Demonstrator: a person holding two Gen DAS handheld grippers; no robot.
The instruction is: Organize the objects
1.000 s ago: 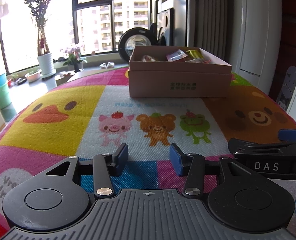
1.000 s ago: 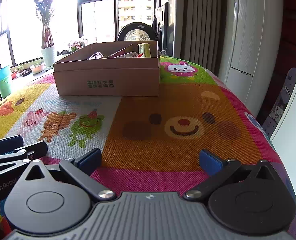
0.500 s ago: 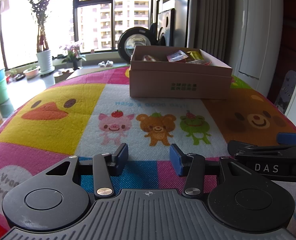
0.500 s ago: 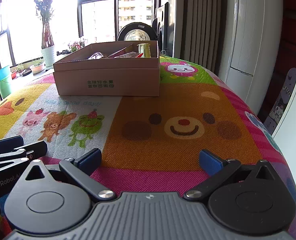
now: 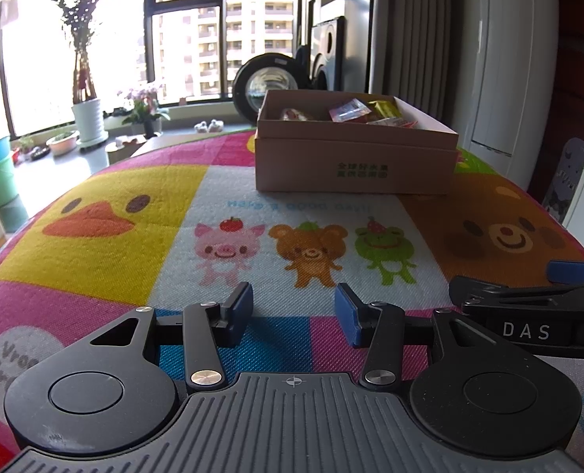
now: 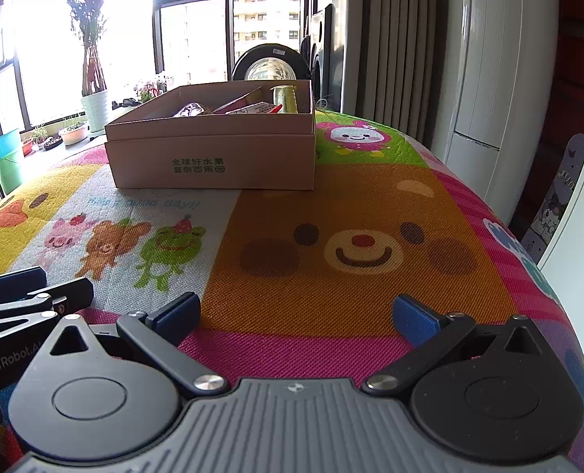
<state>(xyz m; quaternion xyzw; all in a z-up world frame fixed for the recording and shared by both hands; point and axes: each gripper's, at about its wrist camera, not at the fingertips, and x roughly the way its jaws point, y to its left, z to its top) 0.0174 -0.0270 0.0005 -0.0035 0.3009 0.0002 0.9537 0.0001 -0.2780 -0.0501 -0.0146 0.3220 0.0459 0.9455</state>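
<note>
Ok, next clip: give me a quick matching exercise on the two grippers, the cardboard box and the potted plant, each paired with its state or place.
Things:
1. left gripper
2. right gripper
3. cardboard box
4. potted plant

States or places:
A. by the window, off the mat
B. open wide, nothing between the fingers
C. far end of the mat, snack packets inside
D. open with a narrower gap, nothing held

Pairs: 1-D, 2-B, 3-C, 4-A

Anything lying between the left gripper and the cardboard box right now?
No objects. In the left wrist view, only bare cartoon-print mat stretches from the open left gripper to the cardboard box; the printed pig, bear and frog lie there.
</note>
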